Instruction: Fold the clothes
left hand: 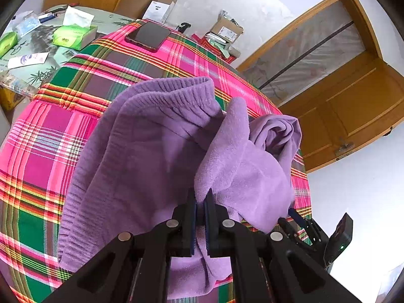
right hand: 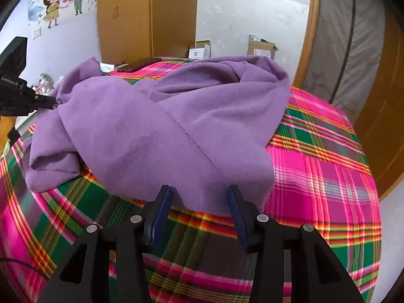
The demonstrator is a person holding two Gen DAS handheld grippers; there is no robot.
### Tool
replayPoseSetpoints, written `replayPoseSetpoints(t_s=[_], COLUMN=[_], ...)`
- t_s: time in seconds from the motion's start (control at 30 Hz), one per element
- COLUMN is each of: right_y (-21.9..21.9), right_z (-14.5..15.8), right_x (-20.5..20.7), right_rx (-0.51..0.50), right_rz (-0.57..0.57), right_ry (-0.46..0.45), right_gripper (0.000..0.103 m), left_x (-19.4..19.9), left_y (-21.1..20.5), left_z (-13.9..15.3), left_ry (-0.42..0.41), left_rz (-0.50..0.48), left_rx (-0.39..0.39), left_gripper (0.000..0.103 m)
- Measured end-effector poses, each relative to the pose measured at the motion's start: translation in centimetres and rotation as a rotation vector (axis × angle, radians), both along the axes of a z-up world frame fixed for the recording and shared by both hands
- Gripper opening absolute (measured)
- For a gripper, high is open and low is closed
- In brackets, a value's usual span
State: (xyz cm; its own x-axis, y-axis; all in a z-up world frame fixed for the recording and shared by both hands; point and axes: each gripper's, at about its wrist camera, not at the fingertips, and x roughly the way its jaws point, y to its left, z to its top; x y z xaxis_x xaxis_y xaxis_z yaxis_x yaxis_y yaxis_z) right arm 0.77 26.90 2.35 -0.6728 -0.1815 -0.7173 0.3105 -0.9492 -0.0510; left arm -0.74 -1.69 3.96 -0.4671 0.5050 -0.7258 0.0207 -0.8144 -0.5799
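Two grippers work on one purple sweater (left hand: 141, 151). The left gripper (left hand: 201, 197) is closed, and a fold of the purple cloth is pinched between its pads. The right gripper (right hand: 199, 192) has its jaws apart and nothing between them; the sweater's near edge lies just beyond its fingertips. The crumpled sweater rests on a pink and green plaid cloth (right hand: 323, 176), with a phone (left hand: 149, 36) lying farther back.

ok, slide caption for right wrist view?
Open right gripper at the edge of a purple sweater on plaid cloth.
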Motion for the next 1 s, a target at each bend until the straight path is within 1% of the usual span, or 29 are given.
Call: replayPoseSetpoints(t_s=[0.23, 0.33, 0.5, 0.53, 0.57, 0.6, 0.67, 0.77, 0.87, 1.0], right_y=[-1.2, -1.6, -1.6, -1.6, -1.7, -1.8, -2.1, -1.9, -1.3, -0.5], right_z=[-0.4, -0.4, -0.4, -0.4, -0.4, -0.4, -0.3, 0.1, 0.8, 2.6], right_x=[-1.1, -1.6, -1.8, -1.7, -1.6, -1.4, -1.0, -0.4, 0.3, 1.8], right_rx=[0.095, 0.113, 0.100, 0.099, 0.107, 0.115, 0.131, 0.109, 0.064, 0.016], right_rz=[0.004, 0.017, 0.014, 0.014, 0.016, 0.017, 0.020, 0.017, 0.015, -0.006], right_ry=[0.008, 0.010, 0.006, 0.007, 0.008, 0.010, 0.025, 0.037, 0.049, 0.097], right_gripper=[0.050, 0.054, 0.053, 0.047, 0.037, 0.033, 0.014, 0.008, 0.007, 0.007], left_x=[0.3, 0.3, 0.3, 0.4, 0.4, 0.5, 0.6, 0.8, 1.1, 1.7], left_y=[-0.3, -0.4, -0.7, -0.8, -0.7, -0.6, -0.4, -0.3, -0.1, 0.5], left_z=[0.4, 0.3, 0.0, 0.0, 0.0, 0.1, 0.2, 0.4, 0.7, 1.4], left_ry=[0.015, 0.009, 0.000, 0.000, 0.001, 0.003, 0.006, 0.008, 0.015, 0.033], left_rz=[0.012, 0.018, 0.027, 0.027, 0.027, 0.025, 0.023, 0.023, 0.018, 0.000], left_rx=[0.008, 0.006, 0.008, 0.006, 0.004, 0.000, -0.003, -0.005, -0.010, -0.010], left_gripper=[0.005, 0.005, 0.005, 0.005, 0.005, 0.005, 0.005, 0.005, 0.005, 0.005])
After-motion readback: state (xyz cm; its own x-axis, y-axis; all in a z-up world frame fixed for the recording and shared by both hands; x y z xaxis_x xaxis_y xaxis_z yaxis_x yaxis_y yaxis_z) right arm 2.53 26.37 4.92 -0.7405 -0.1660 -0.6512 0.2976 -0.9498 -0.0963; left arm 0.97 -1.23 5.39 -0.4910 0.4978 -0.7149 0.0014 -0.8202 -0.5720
